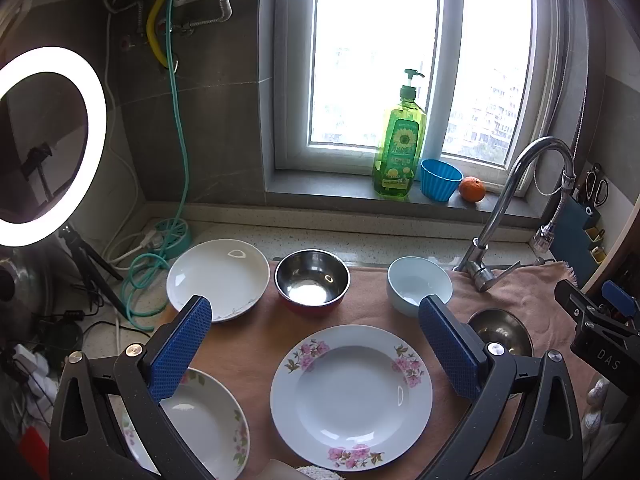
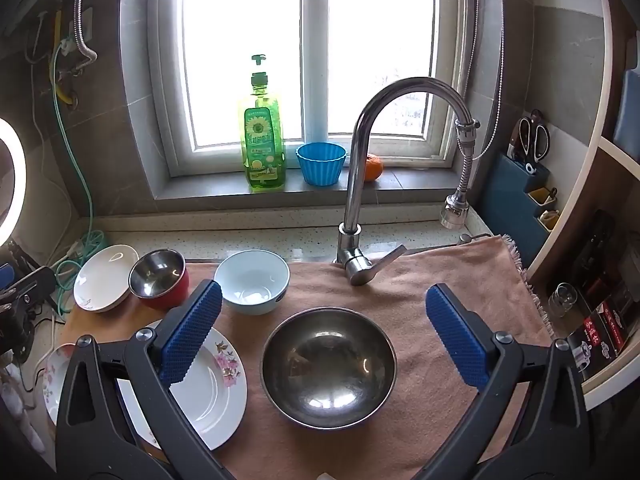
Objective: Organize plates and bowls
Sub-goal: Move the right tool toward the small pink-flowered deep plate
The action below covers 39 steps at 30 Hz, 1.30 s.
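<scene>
Both views look down on a pink towel [image 1: 248, 344] with dishes on it. My left gripper [image 1: 315, 305] hovers open over a floral plate [image 1: 351, 396], holding nothing. A second floral plate [image 1: 208, 420] lies under its left finger. Behind stand a white plate [image 1: 218, 280], a red-sided steel bowl [image 1: 312, 282] and a pale blue bowl [image 1: 418, 284]. My right gripper [image 2: 324, 294] hangs open and empty above a large steel bowl [image 2: 328, 366]. To its left are the floral plate [image 2: 216, 384], the blue bowl [image 2: 252, 282], the red bowl [image 2: 160, 280] and the white plate [image 2: 102, 276].
A chrome faucet [image 2: 360, 184] rises behind the towel, its lever over the cloth. On the sill stand a green soap bottle [image 2: 262, 148], a blue cup [image 2: 321, 162] and an orange [image 2: 374, 168]. A ring light [image 1: 52, 144] and cables crowd the left; a knife holder [image 2: 520, 184] and glass [image 2: 564, 298] sit right.
</scene>
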Motion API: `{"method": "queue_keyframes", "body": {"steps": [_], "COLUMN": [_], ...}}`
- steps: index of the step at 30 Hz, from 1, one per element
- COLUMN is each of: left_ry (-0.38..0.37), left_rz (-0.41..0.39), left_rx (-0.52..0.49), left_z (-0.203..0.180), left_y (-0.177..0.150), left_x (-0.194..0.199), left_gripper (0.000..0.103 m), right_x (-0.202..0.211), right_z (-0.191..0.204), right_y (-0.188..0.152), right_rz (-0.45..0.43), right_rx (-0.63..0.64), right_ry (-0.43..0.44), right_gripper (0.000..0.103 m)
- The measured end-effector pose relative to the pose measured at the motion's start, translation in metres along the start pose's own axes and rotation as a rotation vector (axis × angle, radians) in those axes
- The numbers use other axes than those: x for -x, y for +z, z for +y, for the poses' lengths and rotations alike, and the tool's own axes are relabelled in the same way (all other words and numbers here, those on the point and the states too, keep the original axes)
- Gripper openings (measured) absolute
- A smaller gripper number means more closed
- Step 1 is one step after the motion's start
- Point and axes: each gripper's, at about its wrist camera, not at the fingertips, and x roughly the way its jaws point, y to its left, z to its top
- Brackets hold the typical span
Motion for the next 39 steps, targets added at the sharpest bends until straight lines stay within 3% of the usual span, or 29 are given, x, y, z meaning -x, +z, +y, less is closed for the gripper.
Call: {"method": "queue_keyframes", "body": {"steps": [27, 35, 39], "left_ry": [-0.041, -0.053, -0.086], "left_rz": [0.033, 0.043, 0.065], "left_rx": [0.029, 0.042, 0.06], "left_z": [0.017, 0.034, 0.045], "left_y": [-0.009, -0.02, -0.029], "left_x": [0.003, 0.004, 0.002], "left_gripper": [0.103, 0.103, 0.102], "right_x": [-0.004, 0.005, 0.011], "right_z": [-0.01, -0.019, -0.03], "right_y": [-0.014, -0.021, -0.031], "right_rz": [0.045, -0.015, -0.063], "right_rx": [-0.046, -0.054, -0.095], "right_ry": [0.045, 0.104, 0.178], "right_gripper": [0.103, 0.103, 0.103]}}
